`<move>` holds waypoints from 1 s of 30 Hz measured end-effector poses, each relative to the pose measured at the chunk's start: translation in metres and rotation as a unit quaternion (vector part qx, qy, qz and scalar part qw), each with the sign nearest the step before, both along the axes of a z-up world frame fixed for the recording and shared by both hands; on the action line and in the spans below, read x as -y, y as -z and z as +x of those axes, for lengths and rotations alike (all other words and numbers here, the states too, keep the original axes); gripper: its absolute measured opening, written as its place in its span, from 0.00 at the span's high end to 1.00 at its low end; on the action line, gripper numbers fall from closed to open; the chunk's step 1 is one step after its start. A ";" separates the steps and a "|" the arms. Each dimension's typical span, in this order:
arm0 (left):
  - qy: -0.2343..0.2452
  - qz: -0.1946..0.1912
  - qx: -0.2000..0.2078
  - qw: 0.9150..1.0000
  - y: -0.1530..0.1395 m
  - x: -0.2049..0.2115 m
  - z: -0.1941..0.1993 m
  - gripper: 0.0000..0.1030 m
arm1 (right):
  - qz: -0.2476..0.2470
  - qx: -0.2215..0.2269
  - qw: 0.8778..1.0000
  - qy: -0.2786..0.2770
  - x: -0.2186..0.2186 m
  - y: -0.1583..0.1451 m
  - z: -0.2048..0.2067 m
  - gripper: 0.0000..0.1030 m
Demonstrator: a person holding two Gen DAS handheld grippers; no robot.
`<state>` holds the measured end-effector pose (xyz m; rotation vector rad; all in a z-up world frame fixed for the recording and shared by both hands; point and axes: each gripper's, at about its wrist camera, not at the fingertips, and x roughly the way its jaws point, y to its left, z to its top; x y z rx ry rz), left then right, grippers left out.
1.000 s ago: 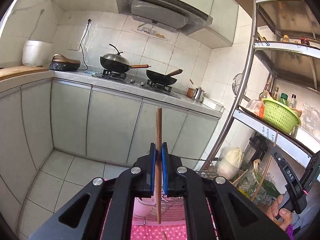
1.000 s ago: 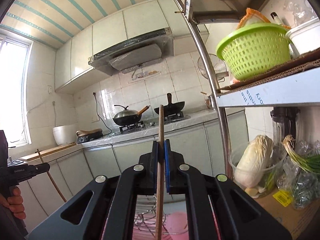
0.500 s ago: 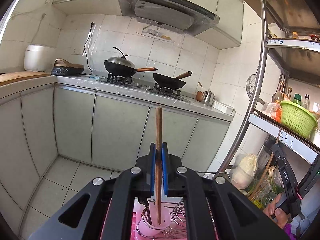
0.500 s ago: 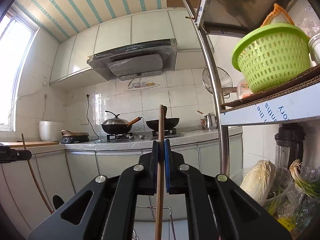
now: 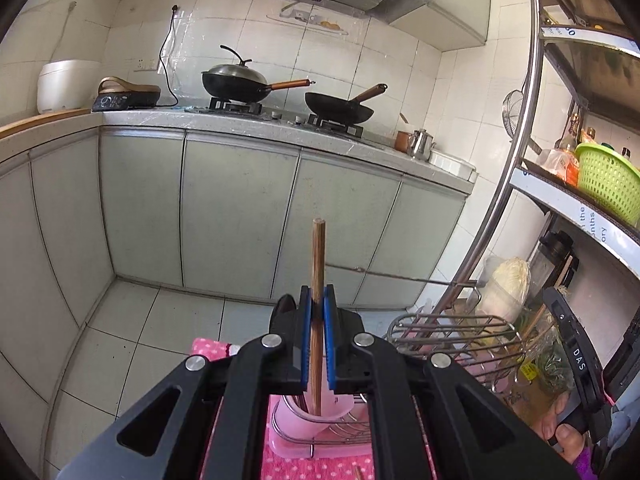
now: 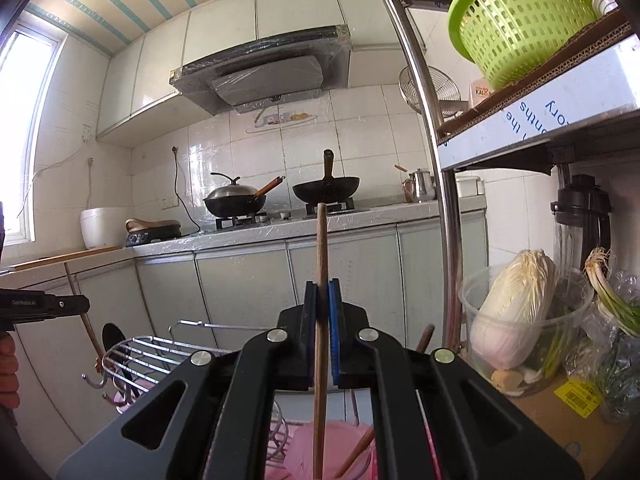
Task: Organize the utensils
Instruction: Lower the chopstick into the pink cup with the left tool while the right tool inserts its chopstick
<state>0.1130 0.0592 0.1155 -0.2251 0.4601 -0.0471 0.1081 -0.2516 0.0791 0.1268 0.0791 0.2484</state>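
Grey-green kitchen cabinets (image 5: 240, 216) fill the background beyond both grippers, under a stone counter with a lidded wok (image 5: 236, 82) and an open wok (image 5: 340, 109) on the hob. To the right of the fingers stands a steel shelf rack (image 6: 432, 184) carrying a green basket (image 6: 520, 20), with a napa cabbage (image 6: 516, 312) in a clear tub lower down. Pale floor tiles (image 5: 120, 344) lie beyond the pink dotted cloth (image 5: 320, 468) below the grippers.

Directly beneath the left gripper (image 5: 319, 308) sits a pink utensil cup (image 5: 320, 416) inside a wire dish rack (image 5: 452, 340); the rack's bars spread to the right of the fingers.

The left gripper's blue pads are clamped on a wooden chopstick (image 5: 318, 264), held upright, its lower tip reaching into the mouth of the pink cup. The right gripper (image 6: 322, 304) is likewise pinched tight on a second wooden chopstick (image 6: 321, 248), upright, its lower end over the pink cup, where another stick already leans. Each gripper shows at the edge of the other's view, gripped by a hand (image 5: 560, 432).
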 end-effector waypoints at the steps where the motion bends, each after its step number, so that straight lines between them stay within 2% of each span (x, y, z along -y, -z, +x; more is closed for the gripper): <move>1: 0.000 -0.001 -0.008 1.000 0.006 0.000 0.001 0.95 | -0.001 -0.009 1.000 -0.001 0.000 0.004 -0.002 0.94; 9: 0.002 -0.003 -0.042 0.999 0.037 0.000 0.003 0.95 | -0.004 -0.061 0.998 -0.005 0.002 0.028 -0.011 0.94; 11: -0.007 -0.011 -0.045 0.999 0.039 -0.004 0.003 0.93 | 0.001 -0.067 0.998 -0.004 0.004 0.028 -0.013 0.94; 13: -0.010 -0.029 -0.066 0.997 0.043 -0.011 0.006 0.89 | 0.002 -0.087 0.996 -0.007 0.005 0.028 -0.009 0.93; 15: -0.010 -0.062 -0.077 0.995 0.045 -0.021 0.006 0.87 | 0.007 -0.108 0.994 -0.012 0.008 0.027 -0.006 0.89; 17: -0.013 -0.084 -0.075 0.994 0.042 -0.029 0.002 0.86 | 0.016 -0.110 0.994 -0.014 0.012 0.025 -0.007 0.72; 18: -0.013 -0.089 -0.070 0.994 0.040 -0.031 -0.001 0.85 | 0.019 -0.107 0.994 -0.015 0.014 0.023 -0.009 0.69; 21: -0.019 -0.081 -0.056 0.995 0.032 -0.034 -0.012 0.79 | 0.017 -0.098 0.995 -0.011 0.016 0.016 -0.017 0.63; 30: -0.009 -0.056 -0.053 0.997 0.027 -0.025 -0.040 0.79 | 0.005 -0.086 0.996 -0.005 0.021 0.004 -0.050 0.61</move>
